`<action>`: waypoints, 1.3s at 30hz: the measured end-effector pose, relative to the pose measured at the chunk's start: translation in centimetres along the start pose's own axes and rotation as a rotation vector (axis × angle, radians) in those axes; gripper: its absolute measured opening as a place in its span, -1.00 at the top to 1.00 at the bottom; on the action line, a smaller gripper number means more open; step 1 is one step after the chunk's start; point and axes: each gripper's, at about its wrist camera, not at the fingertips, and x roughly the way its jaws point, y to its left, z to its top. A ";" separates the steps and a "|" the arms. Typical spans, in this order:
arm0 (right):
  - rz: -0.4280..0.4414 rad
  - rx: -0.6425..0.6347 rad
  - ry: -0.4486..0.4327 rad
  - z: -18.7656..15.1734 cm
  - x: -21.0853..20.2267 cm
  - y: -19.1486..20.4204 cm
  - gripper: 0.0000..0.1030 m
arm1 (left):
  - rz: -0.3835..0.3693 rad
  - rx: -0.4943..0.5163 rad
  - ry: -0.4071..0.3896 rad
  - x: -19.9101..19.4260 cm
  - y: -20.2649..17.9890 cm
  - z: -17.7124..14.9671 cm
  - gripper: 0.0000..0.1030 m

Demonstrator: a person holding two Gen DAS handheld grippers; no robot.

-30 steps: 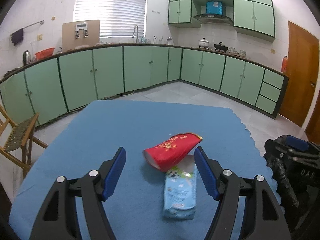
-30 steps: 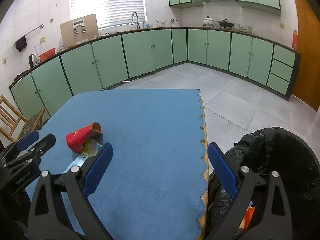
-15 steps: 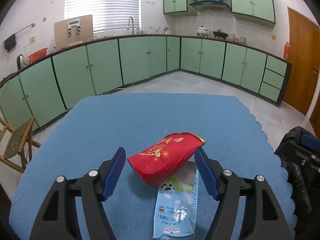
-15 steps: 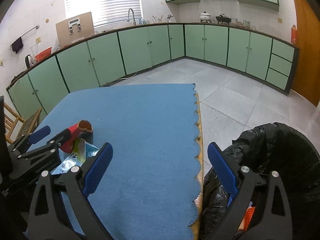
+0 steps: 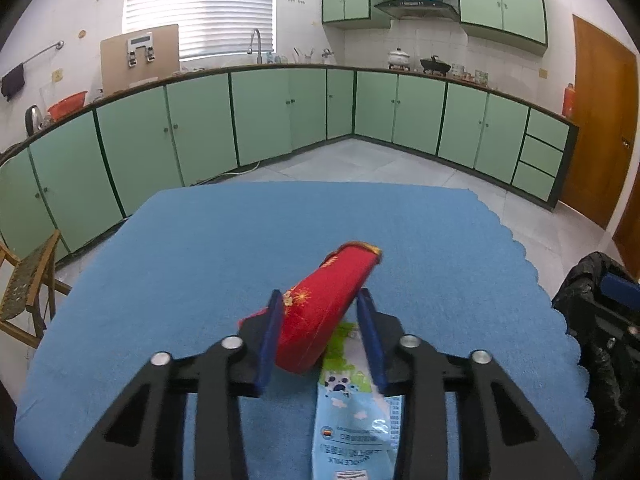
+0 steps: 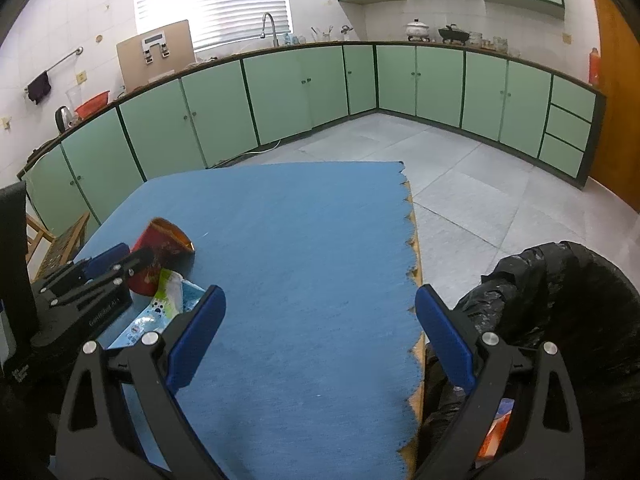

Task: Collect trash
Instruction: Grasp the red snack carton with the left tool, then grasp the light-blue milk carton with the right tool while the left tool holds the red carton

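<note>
Red wrapper [image 5: 324, 312] sits near the left edge of the blue tabletop [image 5: 248, 240], tilted, open end raised toward the far edge, lower end resting on a light-blue pouch [image 5: 352, 420] that lies flat beneath it. My left gripper [image 5: 322, 330] has just been closing w/ the red wrapper between its jaws; both blue pads [image 5: 270, 332] now press the wrapper's sides, so I read it as clamped on the wrapper. From the right wrist cam the same wrapper [image 6: 160, 256] and pouch [image 6: 160, 308] show at the tabletop's left side, w/ the left gripper body across them. My right gripper [image 6: 316, 328] hangs over the near right edge of the tabletop, jaws spread wide, nothing between them. Black trash bag [image 6: 560, 300] stands just beside that scalloped right edge, mouth open, some colored scraps visible low inside. Green cabinets [image 5: 280, 116] line the far walls; a wooden chair [image 5: 28, 288] is off the left edge.
</note>
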 end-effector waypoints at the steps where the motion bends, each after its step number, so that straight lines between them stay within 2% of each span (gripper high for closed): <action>1: 0.004 -0.002 0.001 -0.1 0.1 0.2 -0.81 | 0.005 0.000 -0.006 -0.1 0.1 0.1 0.44; 3: 0.013 -0.006 0.005 -0.2 0.2 0.6 -0.81 | 0.013 -0.008 -0.018 -0.3 0.6 0.3 0.56; 9: 0.039 -0.022 0.015 -0.6 0.5 1.8 -0.81 | 0.040 -0.064 -0.035 -1.1 2.8 0.9 0.74; 21: 0.092 -0.059 0.006 -0.4 -0.3 5.7 -0.81 | 0.060 -0.127 -0.054 -5.7 6.5 -0.1 0.76; 27: 0.118 -0.077 0.008 -0.8 -0.3 8.4 -0.80 | 0.100 -0.148 -0.038 -7.7 8.8 -1.6 0.76; 31: 0.104 -0.101 0.012 -1.6 0.2 10.9 -0.80 | 0.121 -0.161 -0.025 -8.3 10.1 -2.8 0.76; 39: 0.042 -0.069 0.042 -3.4 2.4 14.3 -0.80 | 0.133 -0.186 -0.020 -9.0 12.5 -3.7 0.76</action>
